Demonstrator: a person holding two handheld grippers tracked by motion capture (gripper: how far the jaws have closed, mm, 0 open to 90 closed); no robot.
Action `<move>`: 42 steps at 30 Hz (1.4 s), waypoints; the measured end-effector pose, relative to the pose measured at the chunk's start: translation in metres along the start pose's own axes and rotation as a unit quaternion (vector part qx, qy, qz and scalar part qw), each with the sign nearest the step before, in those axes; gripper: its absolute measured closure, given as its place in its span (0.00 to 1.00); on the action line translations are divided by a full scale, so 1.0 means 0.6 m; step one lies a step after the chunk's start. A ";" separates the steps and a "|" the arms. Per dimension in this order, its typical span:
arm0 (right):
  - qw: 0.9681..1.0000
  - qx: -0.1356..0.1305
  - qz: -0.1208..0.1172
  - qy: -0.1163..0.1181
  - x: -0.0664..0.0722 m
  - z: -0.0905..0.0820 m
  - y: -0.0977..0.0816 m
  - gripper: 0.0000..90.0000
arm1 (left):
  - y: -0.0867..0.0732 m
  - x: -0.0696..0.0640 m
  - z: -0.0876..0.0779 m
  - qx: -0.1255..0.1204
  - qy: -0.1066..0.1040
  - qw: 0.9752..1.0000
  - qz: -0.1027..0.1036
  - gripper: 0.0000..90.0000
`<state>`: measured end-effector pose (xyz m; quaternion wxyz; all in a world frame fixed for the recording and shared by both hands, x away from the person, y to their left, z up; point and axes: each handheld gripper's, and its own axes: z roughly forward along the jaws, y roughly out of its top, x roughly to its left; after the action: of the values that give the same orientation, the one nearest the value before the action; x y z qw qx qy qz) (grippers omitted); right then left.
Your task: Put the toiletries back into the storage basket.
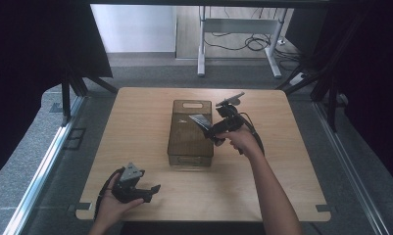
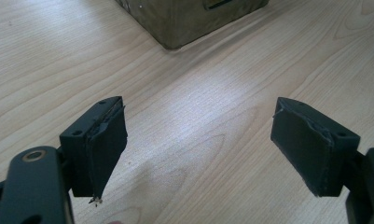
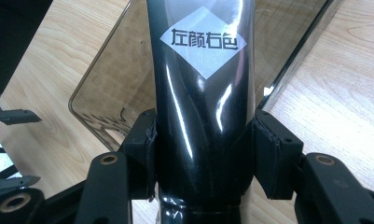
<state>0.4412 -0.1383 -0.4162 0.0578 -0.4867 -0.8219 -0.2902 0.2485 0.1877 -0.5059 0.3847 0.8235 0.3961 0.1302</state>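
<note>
With my right gripper clamped on the black tube above the brown bin, I lower it inside before releasing, my left gripper idling agape.

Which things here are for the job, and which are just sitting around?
For the job:
- black tube, clamped in the right tongs
- clear brown box, under the tube

Just around:
- left tongs, open, over bare table
- white desk frame and cables beyond the table

Wooden table on grey floor; white desk frame and cables behind; dark, possibly curtained, sides.
</note>
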 end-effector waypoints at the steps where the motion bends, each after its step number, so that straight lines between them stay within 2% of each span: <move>1: 1.000 -0.001 0.000 0.001 0.000 0.002 0.001 0.53 | 0.000 0.000 0.000 0.000 0.000 1.000 0.000 0.21; 15: 1.000 0.002 0.012 -0.001 0.007 0.023 0.019 0.53 | -0.001 0.000 0.001 -0.001 -0.002 1.000 -0.001 0.21; 30: 1.000 0.008 0.007 0.002 0.016 0.042 0.026 0.53 | -0.001 0.000 0.002 0.001 -0.001 1.000 0.004 0.21; 42: 1.000 0.007 0.012 0.001 0.018 0.055 0.027 0.53 | 0.000 -0.005 0.006 0.005 -0.004 1.000 0.006 0.21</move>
<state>0.4551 -0.1066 -0.4324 0.0659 -0.4957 -0.8181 -0.2841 0.2485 0.1838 -0.5080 0.3817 0.8283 0.3899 0.1273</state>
